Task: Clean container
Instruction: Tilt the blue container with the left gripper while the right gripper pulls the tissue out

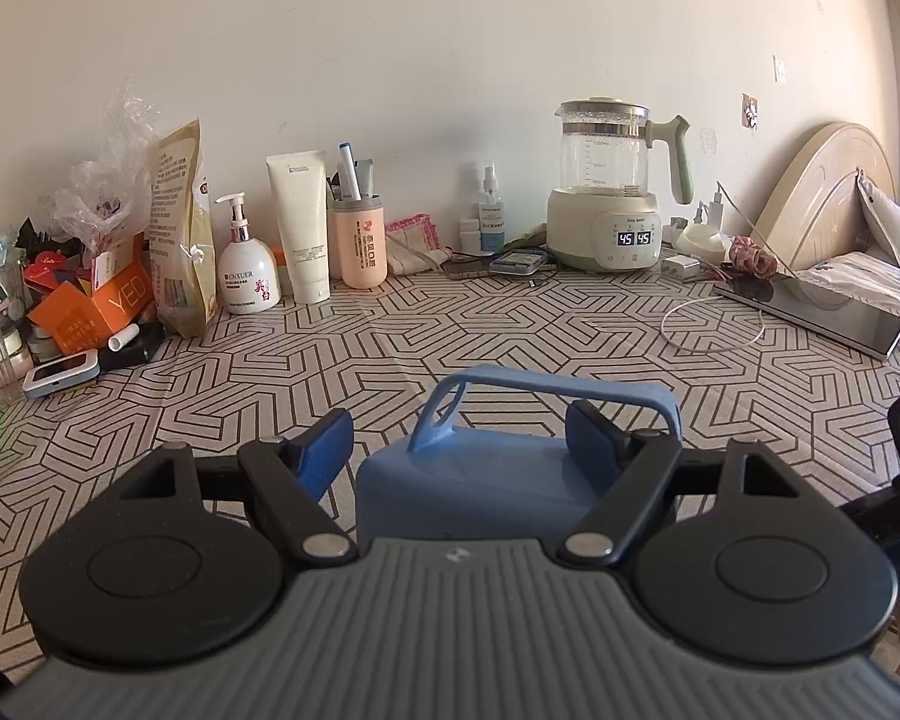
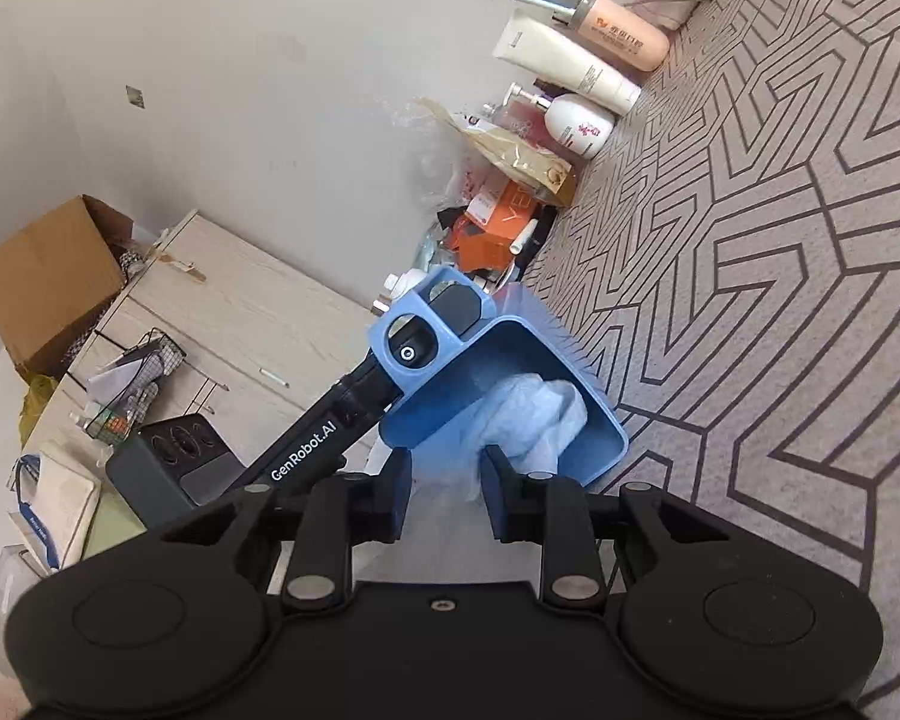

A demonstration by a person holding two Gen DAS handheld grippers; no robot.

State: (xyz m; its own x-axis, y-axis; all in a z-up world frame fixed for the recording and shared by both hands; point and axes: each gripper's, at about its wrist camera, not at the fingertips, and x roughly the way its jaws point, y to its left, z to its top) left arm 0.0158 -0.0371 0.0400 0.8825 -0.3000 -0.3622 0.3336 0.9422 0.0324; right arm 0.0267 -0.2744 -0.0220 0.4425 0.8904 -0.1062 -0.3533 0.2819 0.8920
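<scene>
The blue container (image 2: 510, 396), tipped on its side above the patterned counter (image 2: 780, 240), holds a crumpled pale cloth (image 2: 534, 414) inside; the left tongs (image 1: 459, 435) grip it, one finger through its handle. The right tongs (image 2: 447, 489) seem clenched on the cloth's tail, though their pads hide the contact. Open counter lies beyond; bottles (image 1: 249, 258) and a kettle (image 1: 612, 180) line the wall
</scene>
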